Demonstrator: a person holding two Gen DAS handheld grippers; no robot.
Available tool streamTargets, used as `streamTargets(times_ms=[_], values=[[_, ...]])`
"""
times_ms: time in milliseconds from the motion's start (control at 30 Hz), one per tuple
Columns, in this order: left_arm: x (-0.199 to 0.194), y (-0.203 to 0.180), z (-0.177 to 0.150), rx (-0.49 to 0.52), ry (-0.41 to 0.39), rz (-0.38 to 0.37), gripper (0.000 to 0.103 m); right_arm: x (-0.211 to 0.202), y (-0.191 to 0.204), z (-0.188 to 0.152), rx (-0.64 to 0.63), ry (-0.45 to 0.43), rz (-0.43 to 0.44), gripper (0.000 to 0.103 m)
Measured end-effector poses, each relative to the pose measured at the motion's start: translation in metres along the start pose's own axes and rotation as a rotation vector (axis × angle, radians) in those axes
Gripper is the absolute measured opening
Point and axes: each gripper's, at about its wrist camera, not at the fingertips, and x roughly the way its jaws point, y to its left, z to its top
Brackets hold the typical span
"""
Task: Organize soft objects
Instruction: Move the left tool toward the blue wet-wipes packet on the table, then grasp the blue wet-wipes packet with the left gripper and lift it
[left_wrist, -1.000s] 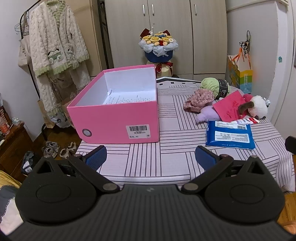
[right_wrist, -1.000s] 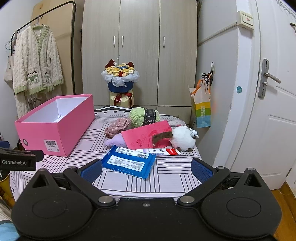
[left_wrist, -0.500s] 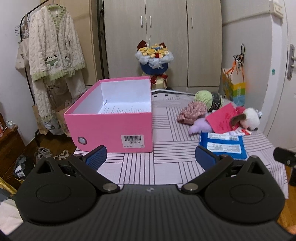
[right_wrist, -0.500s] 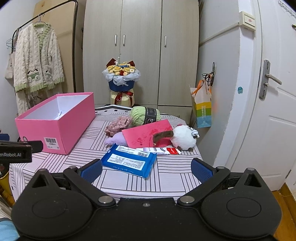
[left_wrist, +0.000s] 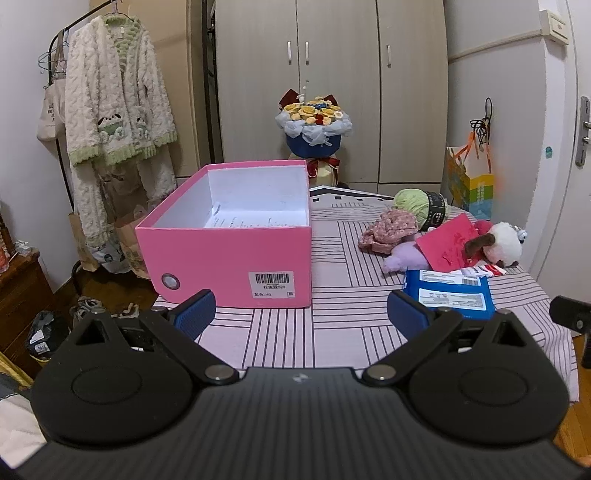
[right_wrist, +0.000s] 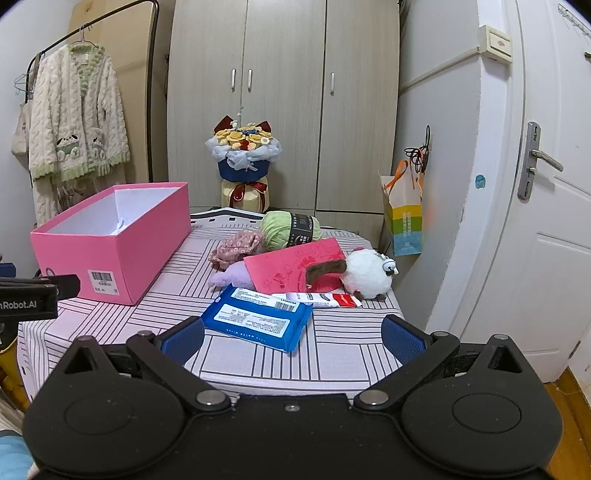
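A striped table (left_wrist: 332, 332) fills the middle of a small bedroom, its cloth hanging over the near and right edges, with a wardrobe (left_wrist: 332, 92) behind it and a door (right_wrist: 546, 221) close on the right. On the table's left half sits a pink box (left_wrist: 236, 254), lid off and nothing showing inside but a sheet of paper, open side up as the likely home for the soft things. These lie heaped on the far right: a green yarn ball (right_wrist: 284, 227) farthest back, a floral cloth (right_wrist: 238, 249) just left of it, a lilac plush (right_wrist: 231, 277) partly under a red card (right_wrist: 288, 269), and a white plush (right_wrist: 369, 275) near the right edge. Nearer lie a blue wipes pack (right_wrist: 255, 319) and a small tube (right_wrist: 321, 299), touching the heap. The left gripper (left_wrist: 301, 308) hovers off the near edge, jaws spread wide and empty, facing the box's near wall. The right gripper (right_wrist: 291, 338), equally wide and empty, faces the wipes pack and the heap behind it. Nothing has been boxed yet; the job appears to be at its start. Bare cloth between box and heap gives a clear lane leftward, though the white plush sits close enough to the right edge that a clumsy nudge could tip it off, and the card overlapping the plush toys may have to be shifted first.
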Motion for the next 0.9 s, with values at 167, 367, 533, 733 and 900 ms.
streamTargets(times_ms=[167, 367, 533, 733, 900], values=[[0.001, 0.0, -0.001, 0.018, -0.001, -0.011, 0.101, 0.002, 0.0, -0.001, -0.006, 0.001, 0.004, 0.103], [0.009, -0.002, 0.0, 0.021, 0.018, -0.034, 0.102, 0.01, -0.002, -0.002, -0.009, 0.004, 0.023, 0.103], [0.023, -0.007, 0.0, 0.037, -0.002, -0.05, 0.102, 0.022, -0.004, -0.007, -0.033, -0.027, 0.064, 0.103], [0.045, -0.02, -0.004, 0.054, -0.064, -0.139, 0.102, 0.052, -0.002, -0.02, -0.07, -0.091, 0.133, 0.103], [0.066, -0.037, -0.008, 0.067, -0.084, -0.208, 0.102, 0.096, -0.01, -0.035, -0.014, -0.052, 0.206, 0.103]])
